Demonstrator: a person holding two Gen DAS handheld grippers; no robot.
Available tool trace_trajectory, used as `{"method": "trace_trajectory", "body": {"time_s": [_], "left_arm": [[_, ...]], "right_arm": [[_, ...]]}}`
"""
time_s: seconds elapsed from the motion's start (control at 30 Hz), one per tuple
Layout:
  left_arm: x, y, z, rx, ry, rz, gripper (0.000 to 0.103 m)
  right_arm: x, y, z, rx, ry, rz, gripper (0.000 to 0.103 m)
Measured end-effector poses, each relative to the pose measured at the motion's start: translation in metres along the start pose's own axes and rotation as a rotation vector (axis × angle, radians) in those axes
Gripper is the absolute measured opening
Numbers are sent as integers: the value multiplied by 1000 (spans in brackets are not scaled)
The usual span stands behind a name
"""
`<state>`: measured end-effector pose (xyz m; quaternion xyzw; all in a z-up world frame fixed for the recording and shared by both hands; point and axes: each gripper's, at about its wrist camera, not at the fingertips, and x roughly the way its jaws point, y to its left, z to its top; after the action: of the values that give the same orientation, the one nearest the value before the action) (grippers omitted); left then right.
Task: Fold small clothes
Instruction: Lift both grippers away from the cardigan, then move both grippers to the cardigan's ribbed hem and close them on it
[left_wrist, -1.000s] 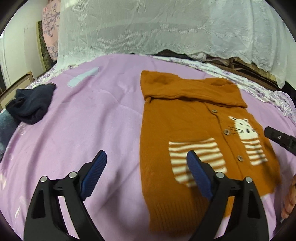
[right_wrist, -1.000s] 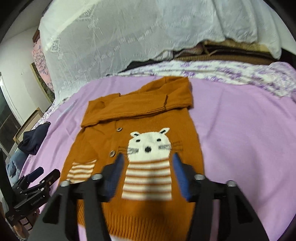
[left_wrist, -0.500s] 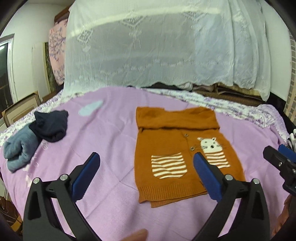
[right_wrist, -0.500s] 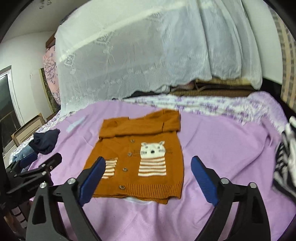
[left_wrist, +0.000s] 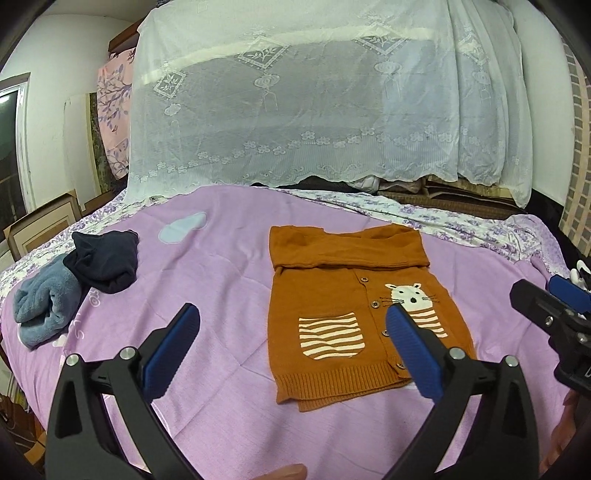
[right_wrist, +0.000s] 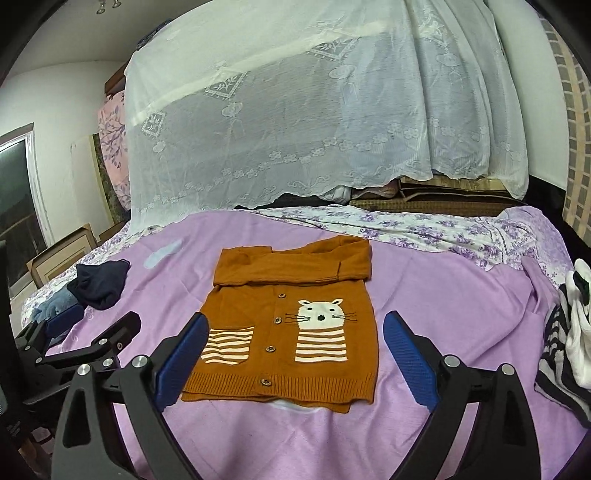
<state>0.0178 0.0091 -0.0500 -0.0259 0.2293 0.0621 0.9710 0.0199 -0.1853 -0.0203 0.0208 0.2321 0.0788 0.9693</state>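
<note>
An orange knitted cardigan (left_wrist: 354, 306) with a white cat and striped pockets lies flat on the purple bedspread (left_wrist: 229, 295), its sleeves folded across the top. It also shows in the right wrist view (right_wrist: 291, 325). My left gripper (left_wrist: 291, 354) is open and empty, held above the near edge of the bed, left of the cardigan's hem. My right gripper (right_wrist: 295, 362) is open and empty, held above the cardigan's hem. Each gripper shows at the edge of the other's view.
A dark navy garment (left_wrist: 103, 262) and a grey-blue one (left_wrist: 44, 306) lie bunched at the bed's left side. A black-and-white striped garment (right_wrist: 565, 339) lies at the right edge. A white lace cover (left_wrist: 325, 103) drapes a tall pile behind the bed.
Both grippers have pulled back and up from the cardigan, which now looks smaller and farther. The right gripper has opened wide. The cardigan lies still.
</note>
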Motion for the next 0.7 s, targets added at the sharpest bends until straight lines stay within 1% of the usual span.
{"method": "trace_trajectory", "body": {"time_s": [0.27,0.4,0.43,0.47,0.5,0.6,0.7], "left_arm": [[7,-1,-2,3,16,0,98],[24,-4,-6,20,56,-14,98],[35,-2,-8,12,90,-29,98],[41,-1,-11,3,102,-36,98],[55,4,-16,-13,143,-54,98],[86,13,-30,-53,231,-74,98],[119,29,-42,-128,330,-123,98]], "right_arm": [[7,4,-1,-2,12,5,96],[20,-6,-4,10,33,-4,96],[23,-9,-5,14,39,-9,96],[28,-13,-7,19,48,-16,97],[35,-21,-11,29,61,-29,97],[51,-40,-22,47,95,-64,96],[71,-63,-32,67,145,-94,96]]}}
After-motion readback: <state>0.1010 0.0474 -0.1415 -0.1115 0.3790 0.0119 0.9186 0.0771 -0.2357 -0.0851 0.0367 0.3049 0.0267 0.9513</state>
